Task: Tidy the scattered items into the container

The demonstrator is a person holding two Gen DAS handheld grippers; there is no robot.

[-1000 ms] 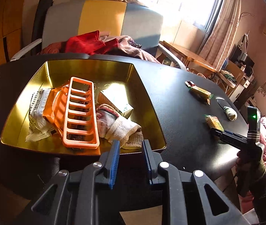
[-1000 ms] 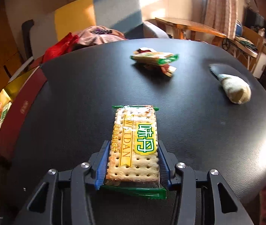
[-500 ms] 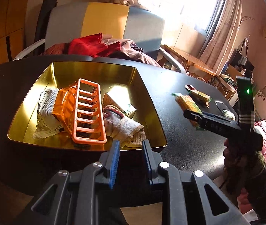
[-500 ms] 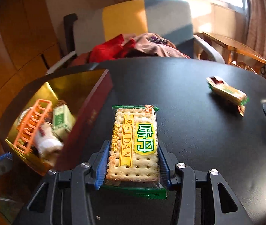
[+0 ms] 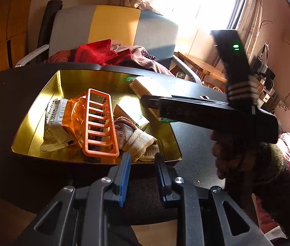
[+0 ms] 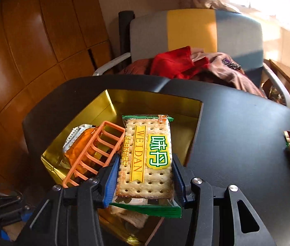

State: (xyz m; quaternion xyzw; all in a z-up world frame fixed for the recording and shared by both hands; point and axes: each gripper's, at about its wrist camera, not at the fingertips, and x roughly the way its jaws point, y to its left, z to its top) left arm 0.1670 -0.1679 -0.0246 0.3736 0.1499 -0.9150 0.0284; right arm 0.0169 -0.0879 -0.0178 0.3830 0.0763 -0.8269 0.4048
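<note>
Cracker packet (image 6: 147,157), clamped lengthwise in right hand-held gripper (image 6: 145,184), hangs over gold tin (image 6: 157,102); left hand-held gripper (image 5: 141,176) idle, parted, empty.

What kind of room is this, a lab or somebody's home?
Most likely a lived-in home. An armchair heaped with clothes stands behind the black table, curtains hang at a sunny window, and wooden cabinets line the wall.
</note>
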